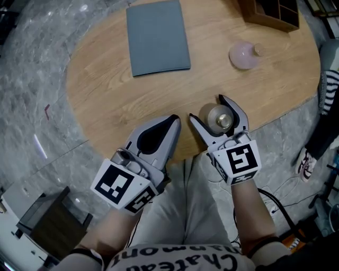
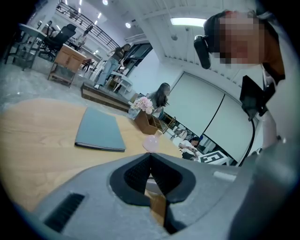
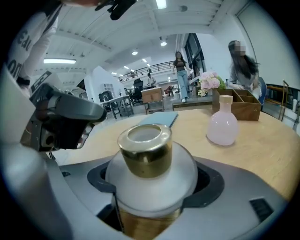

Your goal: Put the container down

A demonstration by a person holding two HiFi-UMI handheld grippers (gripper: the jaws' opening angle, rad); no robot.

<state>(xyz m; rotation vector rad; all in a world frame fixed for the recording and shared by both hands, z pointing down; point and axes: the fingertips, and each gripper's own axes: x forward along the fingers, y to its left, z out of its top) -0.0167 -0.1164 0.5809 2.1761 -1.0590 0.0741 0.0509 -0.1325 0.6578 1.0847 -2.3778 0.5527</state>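
Observation:
The container (image 1: 220, 117) is a round white jar with a gold neck. It sits between the fingers of my right gripper (image 1: 207, 107), which is shut on its body over the near edge of the oval wooden table (image 1: 106, 84). In the right gripper view the container (image 3: 147, 154) fills the gap of the right gripper (image 3: 152, 174), touching both black pads. I cannot tell whether its base touches the table. My left gripper (image 1: 175, 120) is shut and empty, just left of the right one at the table's near edge; in its own view the left gripper (image 2: 150, 158) has its pads pressed together.
A grey-blue folder (image 1: 157, 36) lies at the far middle of the table. A pink vase (image 1: 243, 55) stands at the far right, with a wooden box (image 1: 270, 13) behind it. Grey marble floor surrounds the table; a shoe (image 1: 306, 163) and cables lie at right.

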